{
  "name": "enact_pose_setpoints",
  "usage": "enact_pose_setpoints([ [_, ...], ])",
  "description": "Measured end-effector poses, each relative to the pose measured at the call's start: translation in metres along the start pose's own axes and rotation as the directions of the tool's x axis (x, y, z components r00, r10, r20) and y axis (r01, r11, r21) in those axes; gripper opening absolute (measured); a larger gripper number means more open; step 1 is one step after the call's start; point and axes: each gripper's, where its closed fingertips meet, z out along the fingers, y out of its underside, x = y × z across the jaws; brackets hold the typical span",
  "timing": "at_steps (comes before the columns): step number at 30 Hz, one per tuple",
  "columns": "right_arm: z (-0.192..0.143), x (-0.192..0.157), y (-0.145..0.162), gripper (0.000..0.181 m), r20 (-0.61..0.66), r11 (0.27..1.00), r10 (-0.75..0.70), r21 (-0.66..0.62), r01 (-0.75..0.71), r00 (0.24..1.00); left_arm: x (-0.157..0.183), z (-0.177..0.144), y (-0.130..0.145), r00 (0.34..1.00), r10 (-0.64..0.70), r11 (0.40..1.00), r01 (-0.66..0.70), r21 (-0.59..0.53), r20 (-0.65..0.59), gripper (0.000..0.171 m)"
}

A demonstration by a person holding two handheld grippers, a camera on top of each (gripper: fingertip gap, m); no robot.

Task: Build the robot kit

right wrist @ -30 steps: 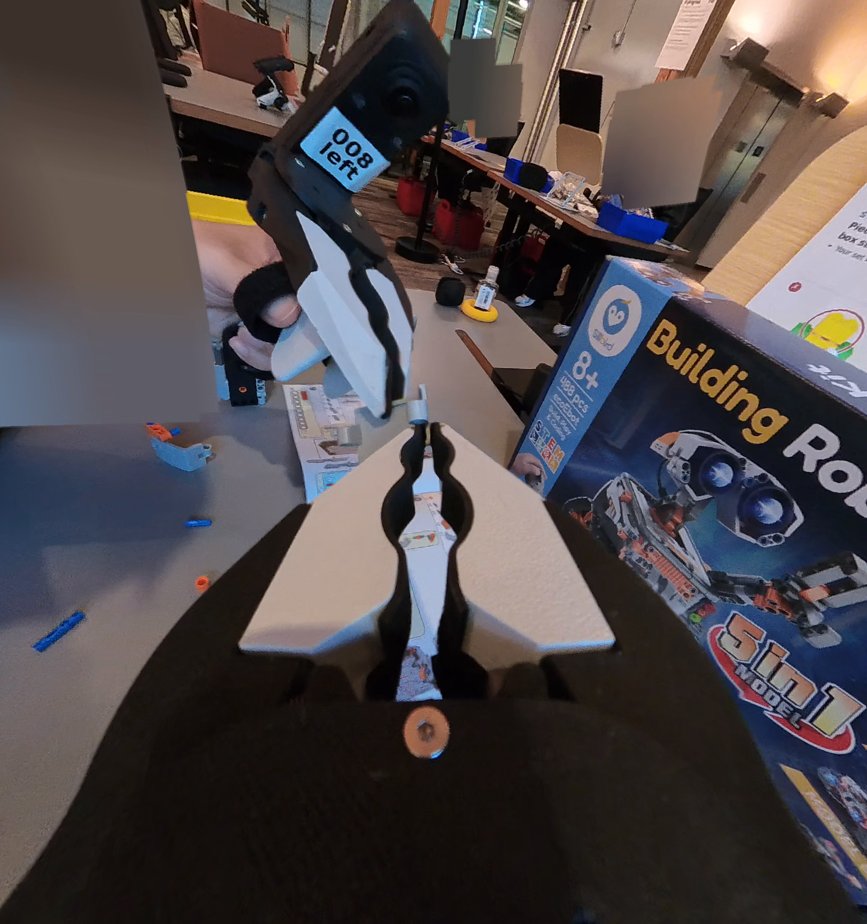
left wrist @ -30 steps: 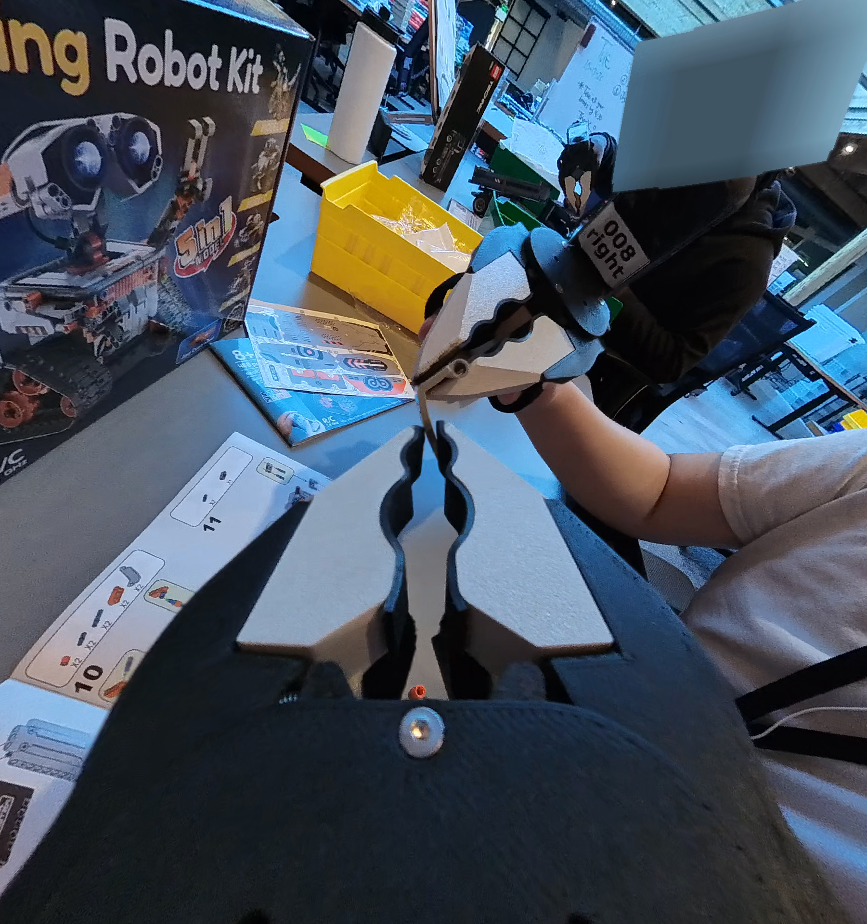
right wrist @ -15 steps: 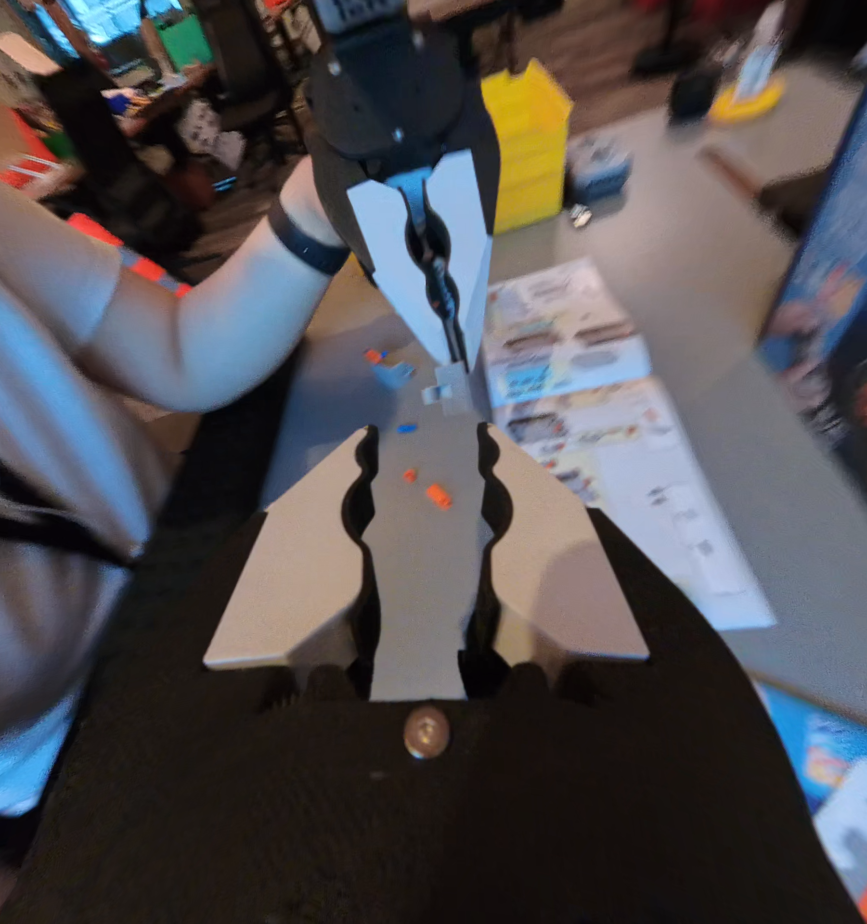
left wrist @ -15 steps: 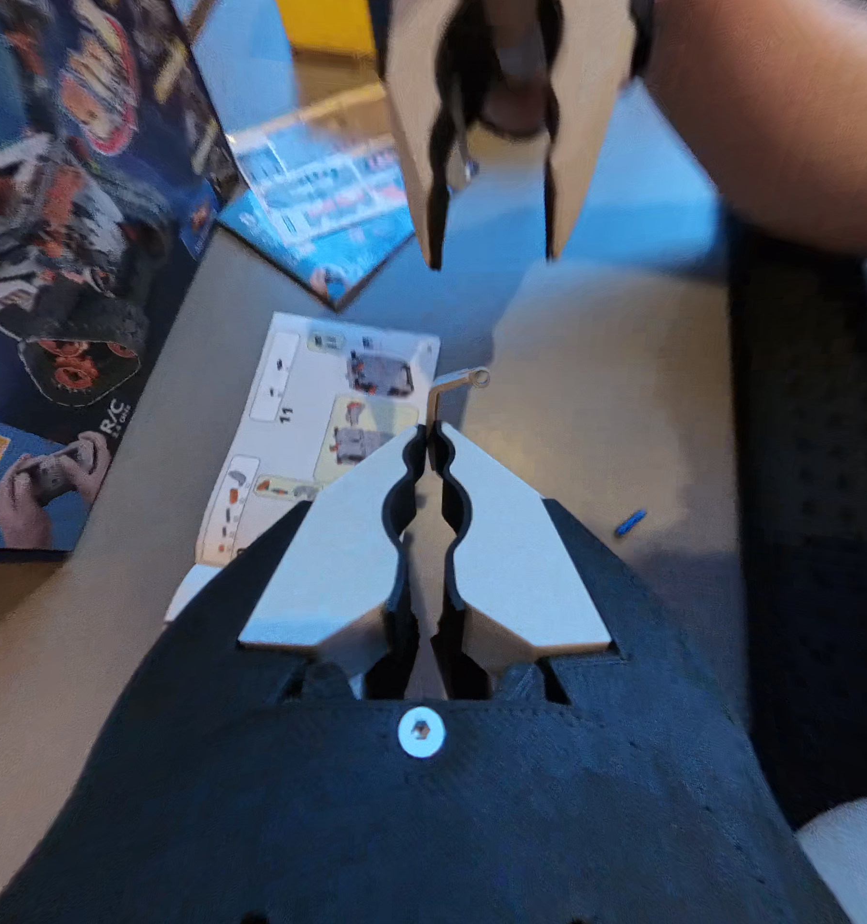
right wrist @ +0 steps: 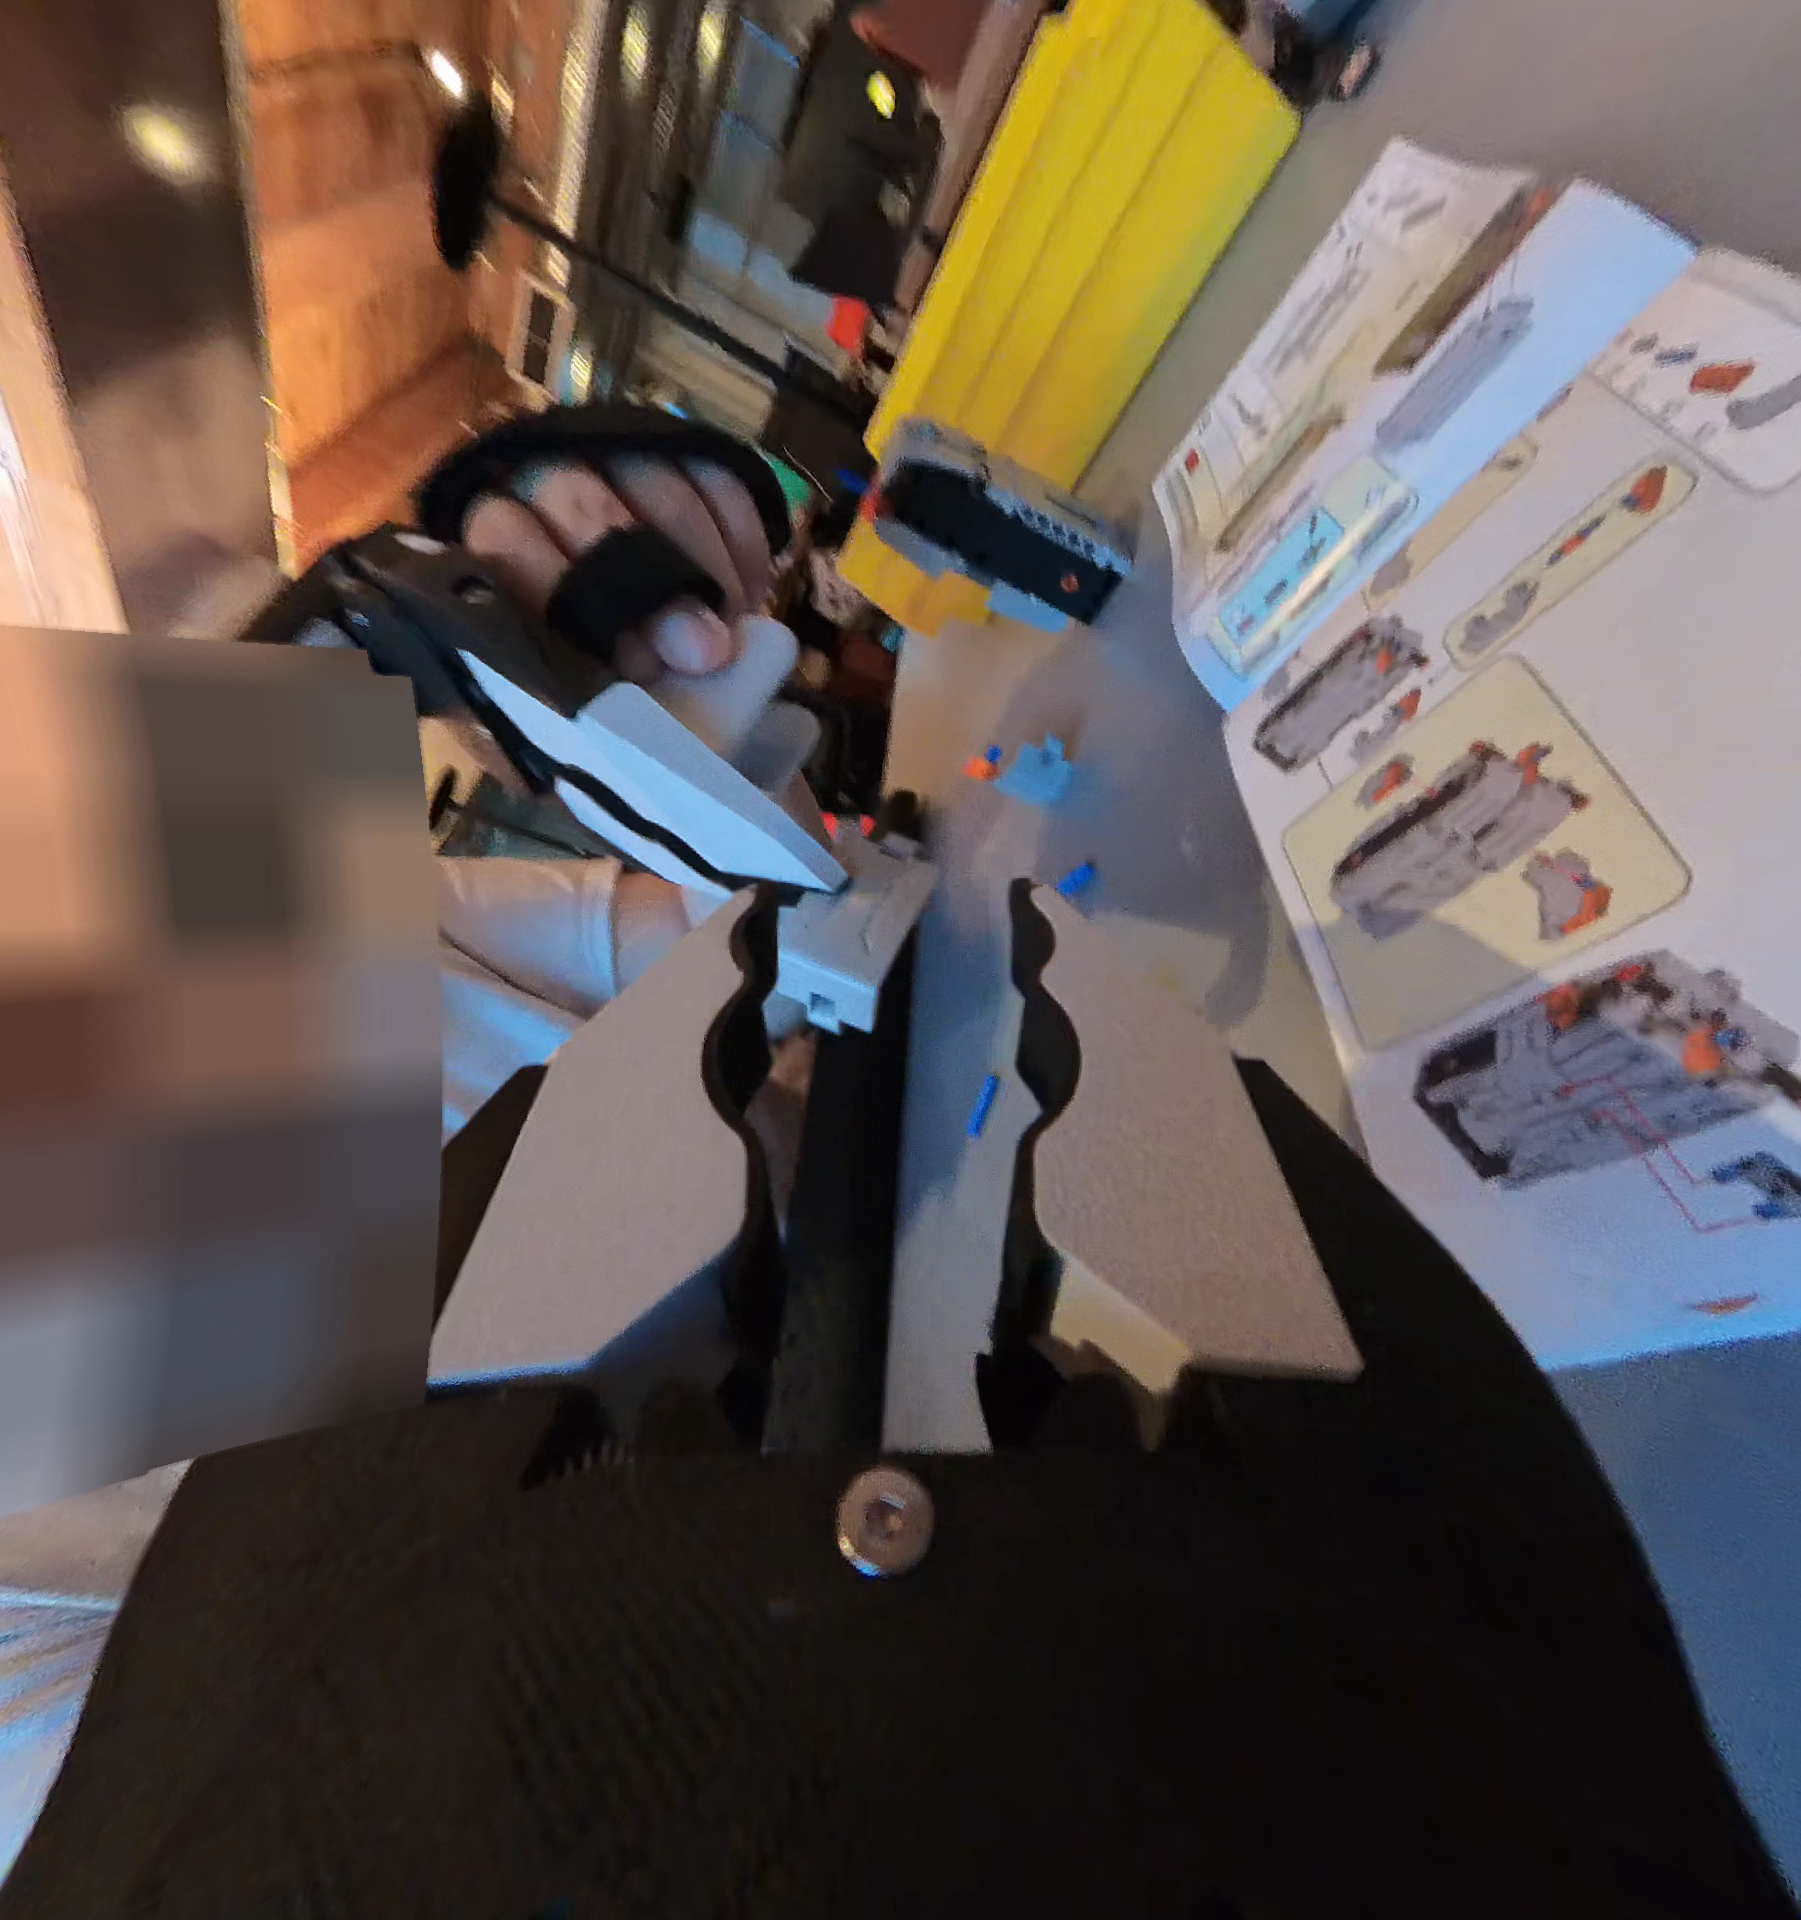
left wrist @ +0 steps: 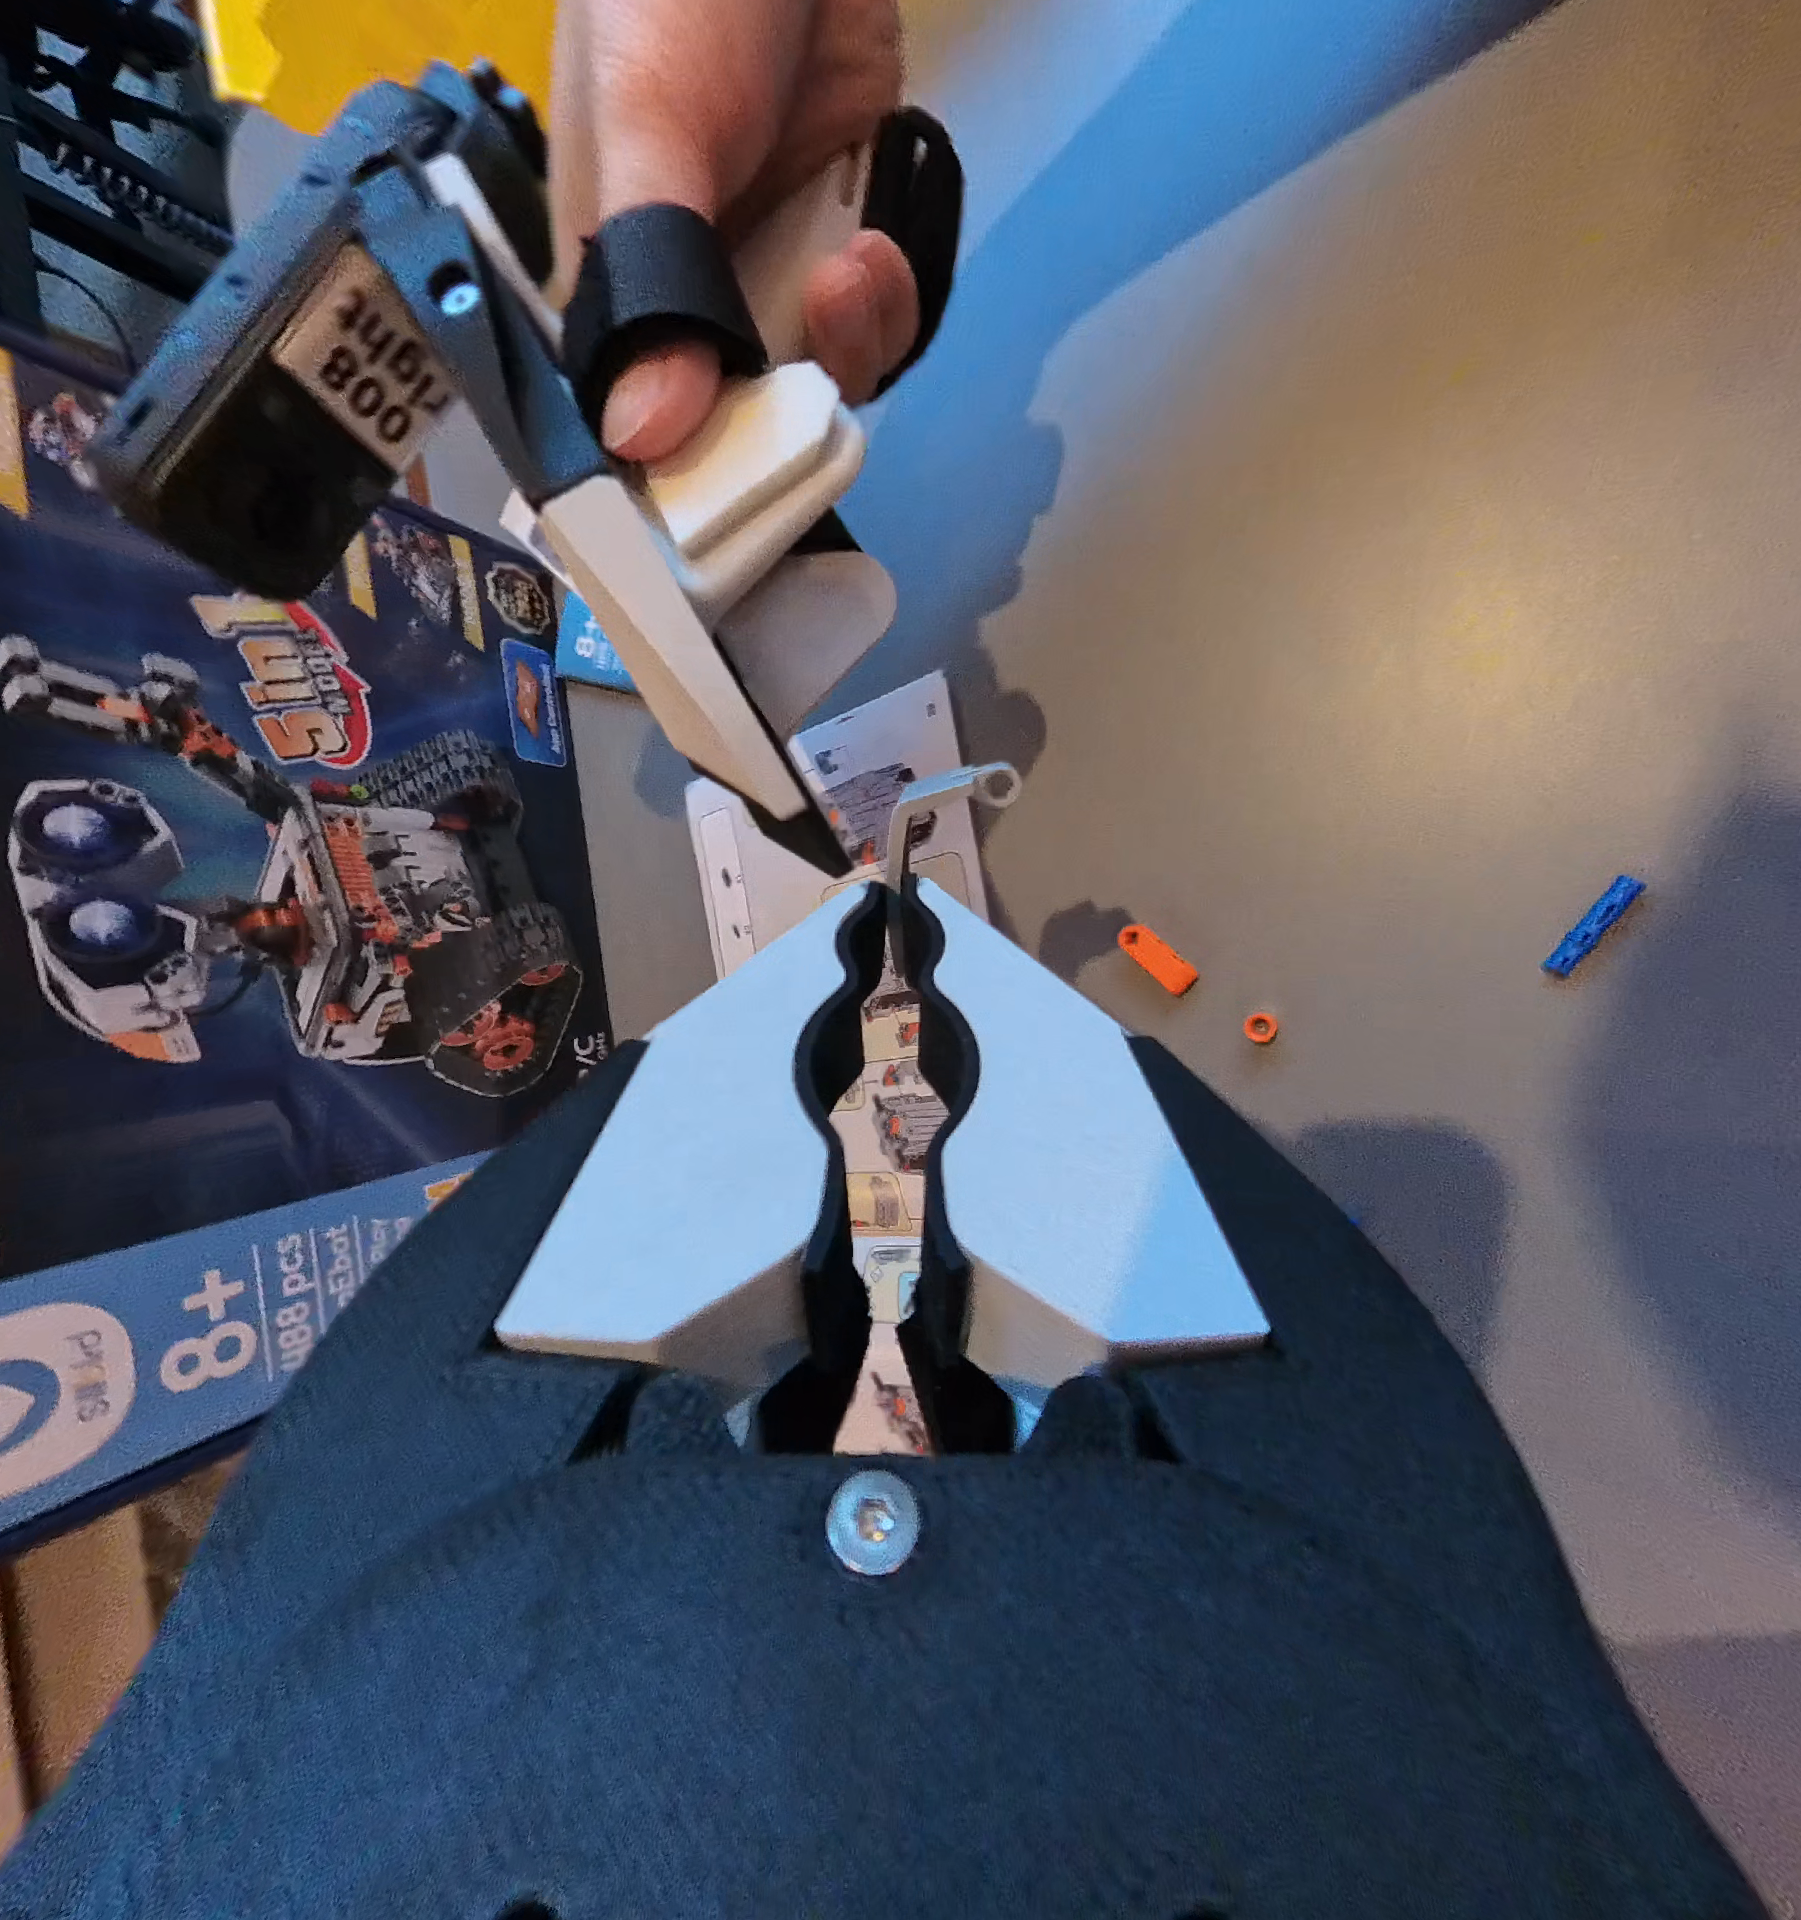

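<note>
My left gripper point(left wrist: 894, 891) is shut on one end of a small grey angled beam point(left wrist: 943, 795), which sticks up past its tips above the table. My right gripper point(right wrist: 891, 899) is open. The grey beam point(right wrist: 854, 951) sits between its fingers, close against the left finger point(right wrist: 667, 1091). The left gripper point(right wrist: 828, 883) comes in from the left in the right wrist view. In the left wrist view the right gripper point(left wrist: 818, 847) shows side-on, its tip right beside the beam. A hand point(left wrist: 730, 135) holds it.
A robot kit box point(left wrist: 252, 831) lies to the left, with an instruction sheet point(left wrist: 875, 748) under the grippers. Small orange pieces point(left wrist: 1156, 958) and a blue strip point(left wrist: 1592, 925) lie on the grey table point(left wrist: 1395, 520). A yellow bin point(right wrist: 1072, 239), a black-and-grey module point(right wrist: 989, 540) and an open instruction booklet point(right wrist: 1498, 727) show in the right wrist view. My two grippers' fingertips are within a few centimetres of each other. The black-and-grey module point(right wrist: 989, 540) is about equally far from each gripper, around 25 cm.
The right gripper let go of the beam's far end, opened, swung round and came back in beside the beam. The left gripper stays shut on the beam and has tilted down toward the table.
</note>
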Motion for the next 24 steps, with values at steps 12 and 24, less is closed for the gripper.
enact_pose_setpoints([
  [12,0.004,-0.007,0.07,0.046,-0.029,0.93,0.024,-0.365,-0.033,0.999,0.032,0.026,-0.023,0.983,0.137,0.989,-0.143,-0.037,-0.125,0.001],
  [24,0.004,-0.004,0.06,0.025,-0.019,0.941,-0.018,-0.339,0.01,1.0,0.005,0.022,-0.015,0.999,-0.046,0.992,0.046,-0.12,0.006,0.019],
])
